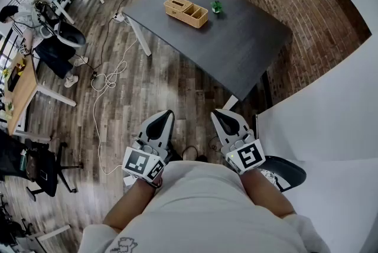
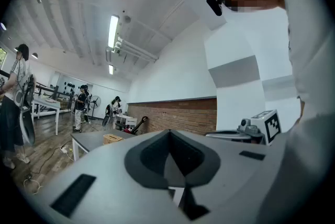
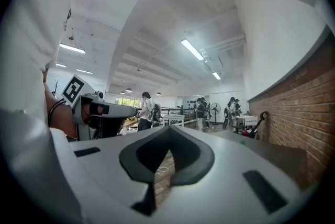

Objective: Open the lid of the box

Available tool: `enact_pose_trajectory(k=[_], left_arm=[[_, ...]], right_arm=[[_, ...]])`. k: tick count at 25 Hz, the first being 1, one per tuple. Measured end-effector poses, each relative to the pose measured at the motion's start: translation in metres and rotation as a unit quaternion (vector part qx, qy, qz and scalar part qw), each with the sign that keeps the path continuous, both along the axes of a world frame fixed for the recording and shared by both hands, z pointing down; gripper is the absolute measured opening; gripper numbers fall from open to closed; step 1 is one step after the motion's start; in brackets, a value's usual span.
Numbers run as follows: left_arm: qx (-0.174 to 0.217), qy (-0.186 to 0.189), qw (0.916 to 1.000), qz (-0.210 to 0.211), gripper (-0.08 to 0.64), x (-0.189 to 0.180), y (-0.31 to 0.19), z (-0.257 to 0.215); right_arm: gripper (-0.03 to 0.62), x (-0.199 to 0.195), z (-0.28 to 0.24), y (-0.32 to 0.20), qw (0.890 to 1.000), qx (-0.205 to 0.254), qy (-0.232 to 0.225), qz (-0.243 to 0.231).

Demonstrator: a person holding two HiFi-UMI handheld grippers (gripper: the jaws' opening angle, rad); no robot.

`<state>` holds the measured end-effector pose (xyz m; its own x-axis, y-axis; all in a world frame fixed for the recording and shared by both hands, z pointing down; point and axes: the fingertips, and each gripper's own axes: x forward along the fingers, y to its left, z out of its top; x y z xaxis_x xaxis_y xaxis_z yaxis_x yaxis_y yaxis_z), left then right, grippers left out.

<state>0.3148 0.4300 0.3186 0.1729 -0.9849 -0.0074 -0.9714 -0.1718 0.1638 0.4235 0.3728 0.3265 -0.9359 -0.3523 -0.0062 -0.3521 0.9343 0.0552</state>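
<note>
A light wooden box (image 1: 186, 12) with its lid down lies on the far part of a dark grey table (image 1: 236, 51), with a small green object (image 1: 217, 6) just right of it. Both grippers are held close to the person's body, well short of the table and over the wooden floor. My left gripper (image 1: 167, 113) is shut with nothing in it, and so is my right gripper (image 1: 220, 112). In the left gripper view the closed jaws of the left gripper (image 2: 169, 131) point toward the distant box (image 2: 111, 138). The right gripper (image 3: 168, 127) also has its jaws together in its own view.
A brick wall (image 1: 307, 3) runs behind the table, and a white panel (image 1: 331, 104) stands to the right. White cables (image 1: 109, 77) trail over the floor left of the table. A person (image 1: 18, 15), other desks and a black chair (image 1: 41, 169) are at the far left.
</note>
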Motion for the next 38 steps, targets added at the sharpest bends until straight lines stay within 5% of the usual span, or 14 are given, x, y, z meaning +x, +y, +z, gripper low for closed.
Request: enact_pose_trajectory(k=[18,22,29,38], left_arm=[[-0.001,-0.002,1.0000,0.005,0.011,-0.042,-0.015,0.005],[-0.010,0.001,0.9998,0.015,0.011,-0.060,-0.024,0.014],[-0.009,-0.031,0.9987,0.040,0.011,-0.108,-0.043,0.022],[-0.005,-0.017,0.9979,0.062,0.011,-0.202,-0.061,0.019]], right_arm=[[0.003,-0.049,0.005,-0.013,1.000,0.001,0.006,-0.018],[0.005,-0.070,0.012,-0.019,0.999,-0.027,0.007,-0.025],[0.006,-0.125,0.021,-0.040,0.999,-0.035,0.014,-0.006],[0.120,-0.224,0.026,-0.050,0.998,-0.053,0.032,-0.010]])
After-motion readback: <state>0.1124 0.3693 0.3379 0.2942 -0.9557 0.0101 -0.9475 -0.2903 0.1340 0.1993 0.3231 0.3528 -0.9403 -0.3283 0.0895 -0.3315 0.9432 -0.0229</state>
